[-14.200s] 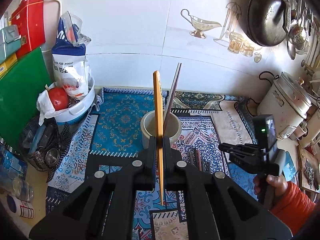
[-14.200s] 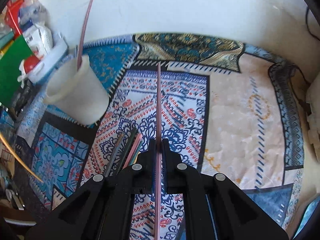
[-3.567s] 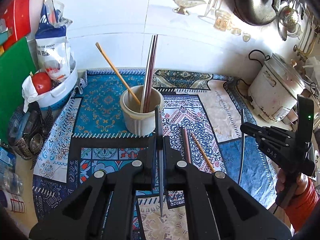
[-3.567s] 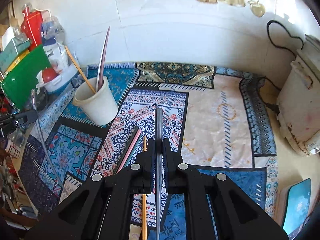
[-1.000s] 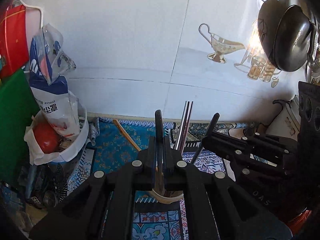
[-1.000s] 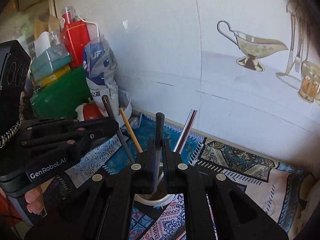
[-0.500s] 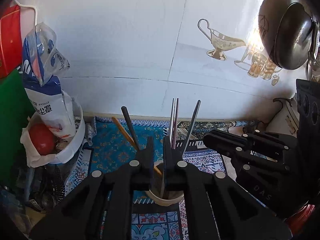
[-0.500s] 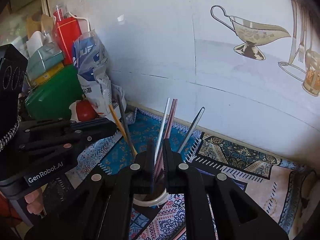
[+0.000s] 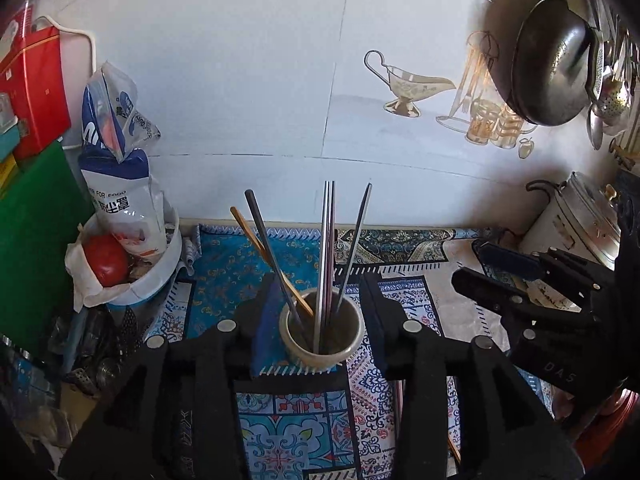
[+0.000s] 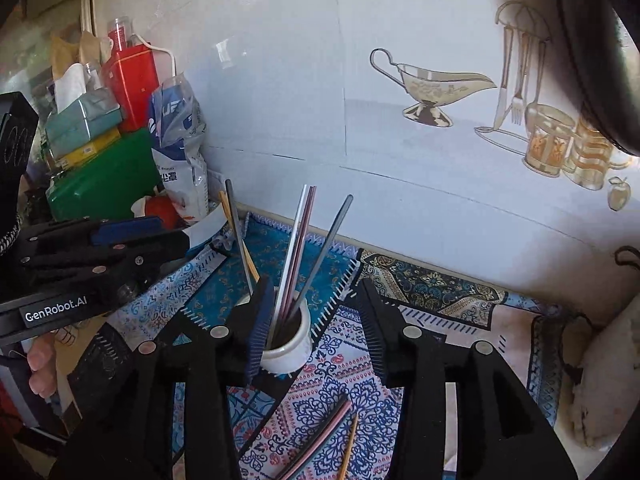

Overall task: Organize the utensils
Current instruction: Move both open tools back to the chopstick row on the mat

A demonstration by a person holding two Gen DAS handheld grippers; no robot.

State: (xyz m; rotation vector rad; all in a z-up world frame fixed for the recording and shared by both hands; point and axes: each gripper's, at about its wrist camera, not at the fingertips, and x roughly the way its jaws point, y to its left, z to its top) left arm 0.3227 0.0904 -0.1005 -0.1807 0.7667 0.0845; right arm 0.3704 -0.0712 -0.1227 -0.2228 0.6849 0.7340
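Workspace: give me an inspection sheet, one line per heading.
Surface: patterned mat over the counter.
Job's things: cup holds upright chopsticks; loose chopsticks lie on the mat.
Clutter: flour bag, tomato, green box.
Grippers: left gripper open, empty; right gripper open, empty.
Cables: black cord by the rice cooker.
Surroundings: tiled wall, hanging pan.

Chopsticks (image 9: 328, 248) fan upward out of the cup (image 9: 322, 344), blocking any straight drop from above. A flour bag (image 9: 120, 184) and white bowl (image 9: 160, 276) crowd its left; the tiled wall (image 9: 260, 100) closes behind. Patterned mat (image 10: 460, 320) rightward lies open.
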